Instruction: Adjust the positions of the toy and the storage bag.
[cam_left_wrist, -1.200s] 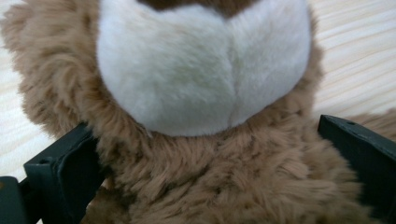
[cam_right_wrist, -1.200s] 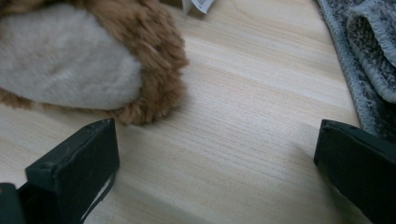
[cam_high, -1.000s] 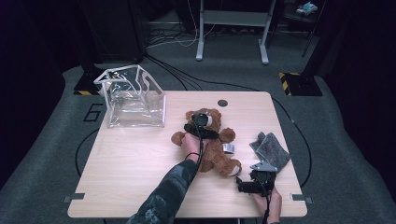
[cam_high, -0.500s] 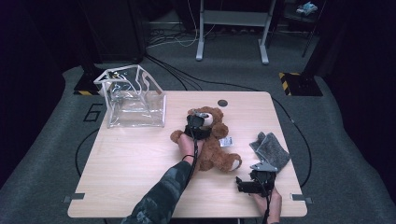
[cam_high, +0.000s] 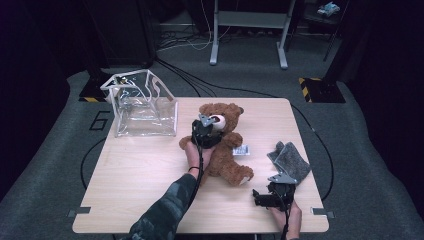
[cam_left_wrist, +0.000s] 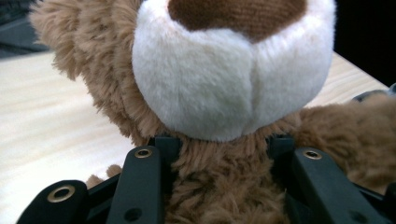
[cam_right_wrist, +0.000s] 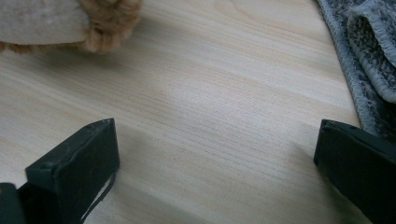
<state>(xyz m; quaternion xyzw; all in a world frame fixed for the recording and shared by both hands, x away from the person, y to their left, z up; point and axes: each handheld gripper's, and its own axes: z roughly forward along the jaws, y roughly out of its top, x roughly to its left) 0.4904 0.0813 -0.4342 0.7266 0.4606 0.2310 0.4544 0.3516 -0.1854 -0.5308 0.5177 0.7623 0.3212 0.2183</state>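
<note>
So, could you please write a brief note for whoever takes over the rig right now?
Left gripper: jaws have just closed on the teddy bear at its neck, under the muzzle; the grip looks firm.
Right gripper: jaws open, nothing between them, low over the table beside the grey cloth.
Clear bag: open at the table's far left corner.
Done: bear grasped.
Left: probably moving the bear to the bag; the cloth lies untouched.
</note>
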